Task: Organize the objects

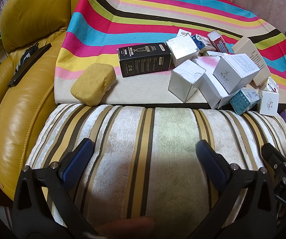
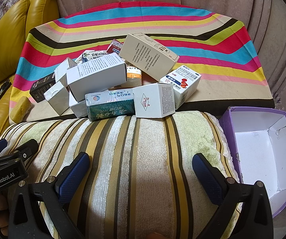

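Both your left hand-held gripper and right hand-held gripper hang released and empty above the striped cushion. The heap of small cartons lies beyond it on the striped cloth, the empty purple box near right. Take the near white carton first, squarely across its flat sides.

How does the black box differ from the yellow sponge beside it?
The black box is printed card with sharp edges; the yellow sponge is plain, rounded and porous. The box lies nearer the pile of boxes; the sponge sits apart, at the striped cloth's near edge. Both lie on that cloth, untouched.
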A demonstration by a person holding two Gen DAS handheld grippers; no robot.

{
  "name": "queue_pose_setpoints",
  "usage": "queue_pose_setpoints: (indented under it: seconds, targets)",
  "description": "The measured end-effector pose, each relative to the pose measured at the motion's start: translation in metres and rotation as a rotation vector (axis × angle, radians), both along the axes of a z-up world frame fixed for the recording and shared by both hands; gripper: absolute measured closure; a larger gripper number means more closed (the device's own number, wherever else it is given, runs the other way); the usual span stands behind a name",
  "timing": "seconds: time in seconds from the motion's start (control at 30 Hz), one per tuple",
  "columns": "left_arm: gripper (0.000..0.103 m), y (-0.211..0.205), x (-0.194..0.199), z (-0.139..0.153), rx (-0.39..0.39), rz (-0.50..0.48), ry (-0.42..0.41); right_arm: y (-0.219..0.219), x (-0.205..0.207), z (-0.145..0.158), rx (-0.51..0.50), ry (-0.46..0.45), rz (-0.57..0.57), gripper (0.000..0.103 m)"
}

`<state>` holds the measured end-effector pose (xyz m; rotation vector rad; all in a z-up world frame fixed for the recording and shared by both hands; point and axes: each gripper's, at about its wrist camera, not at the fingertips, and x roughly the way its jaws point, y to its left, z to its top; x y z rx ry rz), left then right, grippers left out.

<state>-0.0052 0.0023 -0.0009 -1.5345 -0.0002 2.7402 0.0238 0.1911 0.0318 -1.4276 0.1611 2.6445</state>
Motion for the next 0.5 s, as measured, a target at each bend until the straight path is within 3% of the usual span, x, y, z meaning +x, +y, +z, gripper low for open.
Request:
queue_pose_setpoints:
  seconds: [0.5]
  targets:
    - [0.000,0.001,0.003,0.003,-0.021,0.011,-0.033,0.001,0.011,0.004,-0.012,0.005,0.014,0.000]
